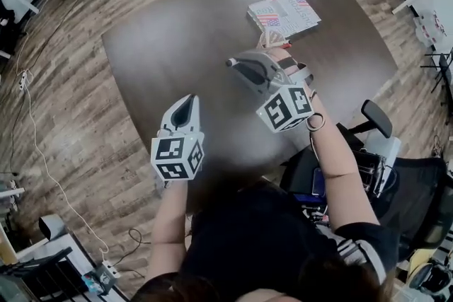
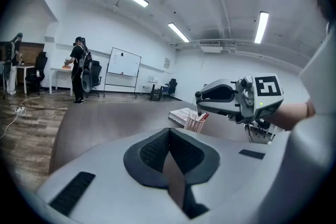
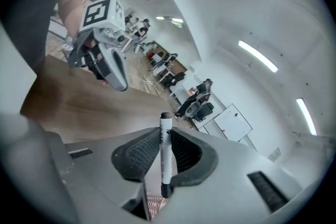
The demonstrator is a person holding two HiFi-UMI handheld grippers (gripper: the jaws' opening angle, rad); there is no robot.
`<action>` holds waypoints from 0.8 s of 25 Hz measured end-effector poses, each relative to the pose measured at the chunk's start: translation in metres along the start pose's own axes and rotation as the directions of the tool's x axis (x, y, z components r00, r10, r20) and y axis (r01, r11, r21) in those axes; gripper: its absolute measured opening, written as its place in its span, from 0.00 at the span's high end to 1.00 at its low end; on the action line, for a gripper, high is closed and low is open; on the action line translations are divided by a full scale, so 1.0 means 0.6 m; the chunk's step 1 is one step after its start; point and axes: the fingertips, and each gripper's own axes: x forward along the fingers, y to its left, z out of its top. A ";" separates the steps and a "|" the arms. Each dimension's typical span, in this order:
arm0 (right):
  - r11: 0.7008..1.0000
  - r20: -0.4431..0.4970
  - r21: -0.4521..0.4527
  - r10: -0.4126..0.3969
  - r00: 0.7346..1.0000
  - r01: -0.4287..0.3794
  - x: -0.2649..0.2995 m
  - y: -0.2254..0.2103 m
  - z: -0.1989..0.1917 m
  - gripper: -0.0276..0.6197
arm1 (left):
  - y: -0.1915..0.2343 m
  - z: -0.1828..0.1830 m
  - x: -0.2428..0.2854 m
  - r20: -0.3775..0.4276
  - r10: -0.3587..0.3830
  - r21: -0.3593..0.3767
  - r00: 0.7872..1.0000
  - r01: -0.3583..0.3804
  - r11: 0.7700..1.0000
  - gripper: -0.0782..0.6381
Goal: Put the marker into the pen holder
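Observation:
My right gripper is shut on a white marker with black ends, which stands crosswise between the pads. In the head view this gripper hovers over the dark table, the marker's dark tip pointing left. The pink mesh pen holder stands just beyond it; its mesh also shows below the jaws. From the left gripper view, the holder sits under the right gripper. My left gripper hangs nearer the front edge, its jaws shut and empty.
A book with a flag cover lies behind the holder on the brown table. A black office chair stands at the right. Far off, a person stands near a whiteboard.

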 end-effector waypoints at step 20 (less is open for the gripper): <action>0.779 -0.105 0.435 -0.454 0.885 0.452 -0.028 -0.093 -0.182 0.82 | -0.044 -0.004 0.027 0.010 -0.014 -0.019 1.000 0.015 1.000 0.85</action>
